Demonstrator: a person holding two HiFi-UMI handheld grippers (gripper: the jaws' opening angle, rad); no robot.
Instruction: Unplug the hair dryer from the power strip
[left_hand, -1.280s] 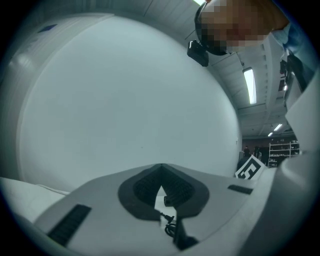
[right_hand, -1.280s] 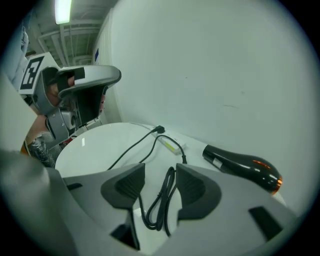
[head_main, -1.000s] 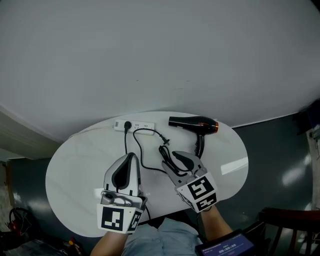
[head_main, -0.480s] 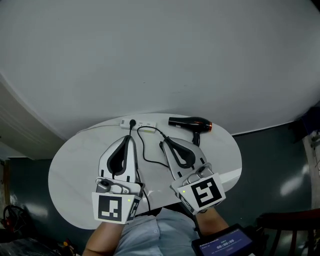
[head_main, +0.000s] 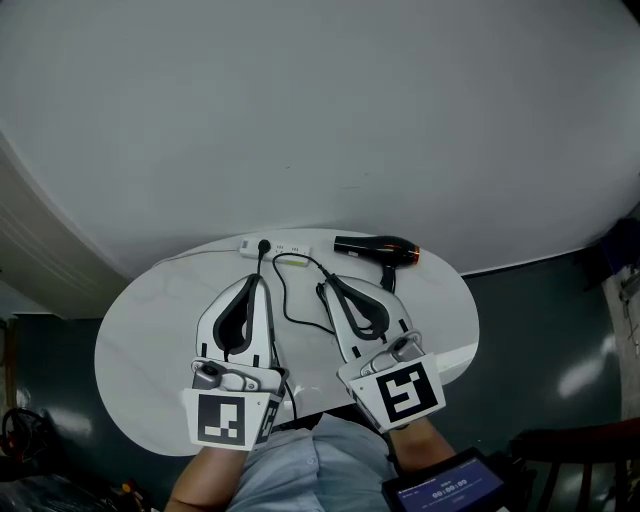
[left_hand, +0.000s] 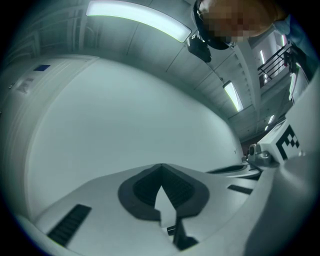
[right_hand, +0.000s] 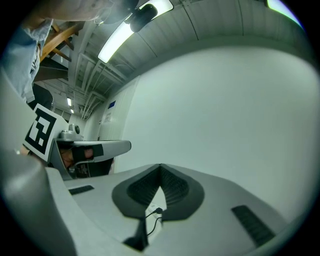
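I am holding my left claw (head_main: 256, 283) and my right claw (head_main: 328, 284) side by side over the white table (head_main: 140, 340), both clenched tip to tip and gripping nothing. The power strip (head_main: 280, 247) is lying just beyond my left claw's tips, with the black plug (head_main: 264, 245) sitting in it. The hair dryer (head_main: 380, 247) is lying just ahead of my right claw, its cord (head_main: 292, 305) trailing between the two claws.
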